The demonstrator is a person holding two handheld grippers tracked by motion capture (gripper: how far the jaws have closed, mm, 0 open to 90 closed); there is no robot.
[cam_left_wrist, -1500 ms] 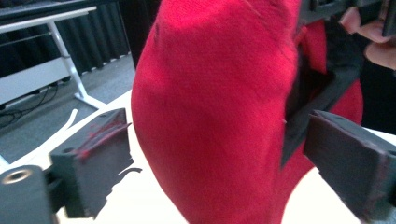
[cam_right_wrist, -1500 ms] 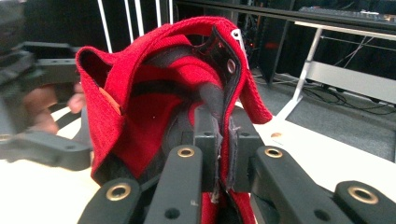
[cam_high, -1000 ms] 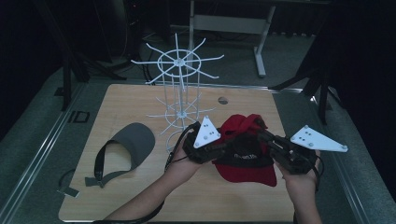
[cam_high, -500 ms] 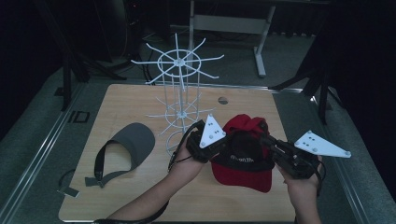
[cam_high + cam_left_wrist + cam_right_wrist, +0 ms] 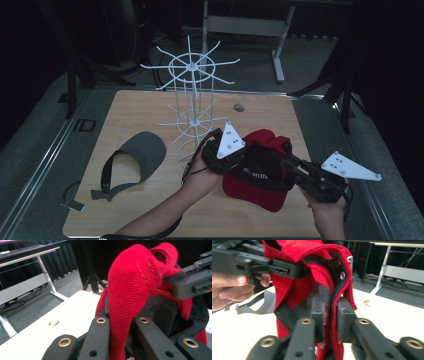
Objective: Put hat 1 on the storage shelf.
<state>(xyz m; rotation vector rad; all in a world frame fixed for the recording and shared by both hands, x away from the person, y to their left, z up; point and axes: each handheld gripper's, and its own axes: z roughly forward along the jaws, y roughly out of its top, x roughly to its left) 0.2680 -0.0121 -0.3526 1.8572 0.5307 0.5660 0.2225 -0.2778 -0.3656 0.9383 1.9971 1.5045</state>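
A: Where do we stand with the cap (image 5: pixel 260 170)?

B: We have it lifted between both claws, in front of the rack (image 5: pixel 192 107) and a little to its right, over the desk (image 5: pixel 130 105). The left claw (image 5: pixel 121 322) is shut hard on a fold of the red cloth; we see the fabric squeezed thin between its jaws.

A: And the right claw (image 5: pixel 331 312)?

B: Its jaws have just been opening a little. The black-edged rim of the cap runs between them, with the pads close on either side, but the blur keeps us from saying they press on it. We judge we are regripping the rim on that side.

A: So the next move?

B: Probably to settle a firm hold on the rim with the right claw, then carry the cap back to one of the rack's arms. The left claw should keep its pinch so the cap doesn't sag.

A: How does the cap look?

B: Red ribbed cloth, crumpled, dark lining showing, a snap on the band. The grey visor (image 5: pixel 142 152) lies left of the rack, untouched.
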